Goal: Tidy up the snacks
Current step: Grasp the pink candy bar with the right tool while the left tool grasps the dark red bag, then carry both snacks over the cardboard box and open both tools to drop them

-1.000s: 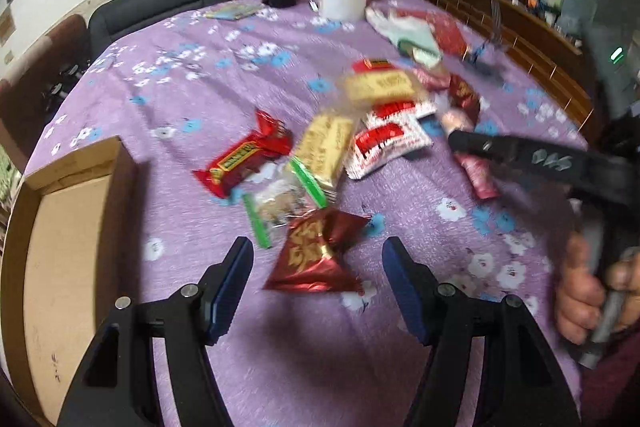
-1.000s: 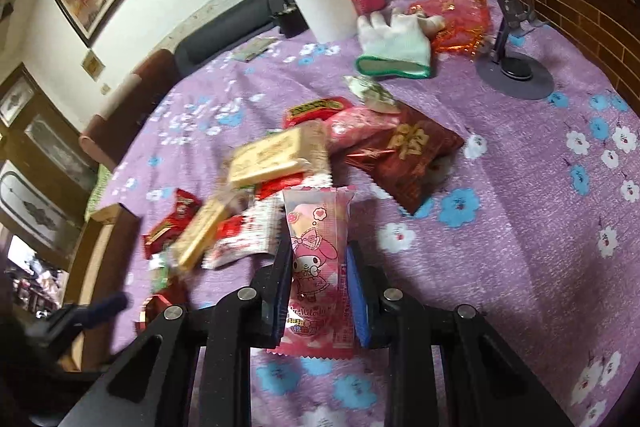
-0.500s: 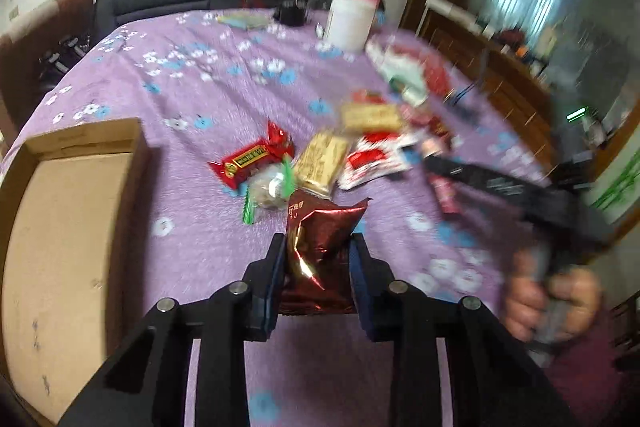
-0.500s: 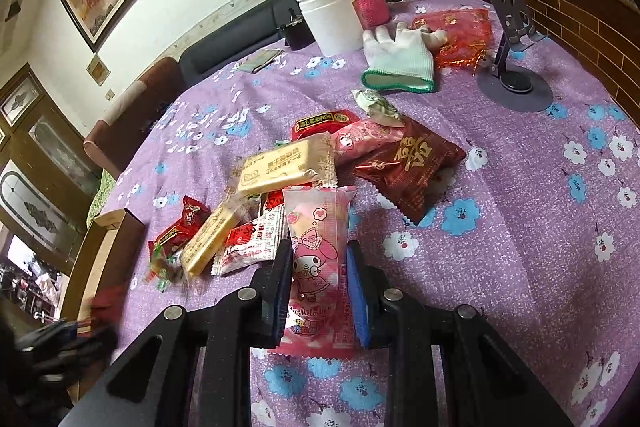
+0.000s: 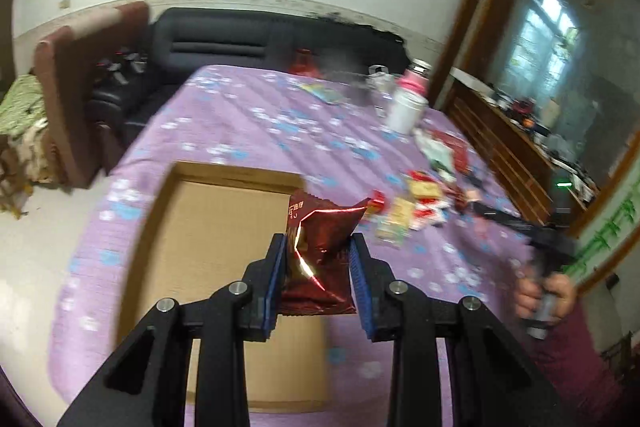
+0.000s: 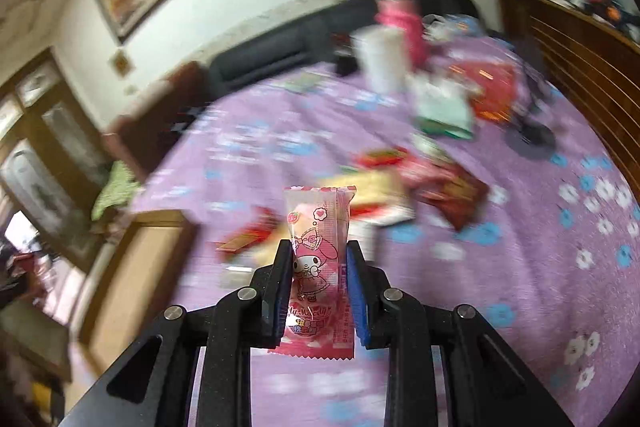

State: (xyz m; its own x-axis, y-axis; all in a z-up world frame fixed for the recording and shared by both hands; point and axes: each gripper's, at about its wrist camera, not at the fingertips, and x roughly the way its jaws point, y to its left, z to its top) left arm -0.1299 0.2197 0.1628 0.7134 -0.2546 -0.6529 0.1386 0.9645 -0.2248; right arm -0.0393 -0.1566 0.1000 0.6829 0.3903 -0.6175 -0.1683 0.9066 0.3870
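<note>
Two claws each grip a snack: the left claw (image 5: 318, 269) is clamped on a dark red packet (image 5: 320, 251) above the cardboard box (image 5: 224, 223). The right claw (image 6: 318, 281) pinches a pink cartoon-print packet (image 6: 320, 247) over the desk (image 6: 540, 267), with the snack pile (image 6: 400, 187) at one o'clock.

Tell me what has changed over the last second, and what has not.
The left gripper closed its open jaws on the dark red foil packet, lifted it off the purple tablecloth and swung it over the cardboard box. The right gripper rose a little. Unchanged: it still clamps the pink cartoon packet; the snack pile stays put.
</note>
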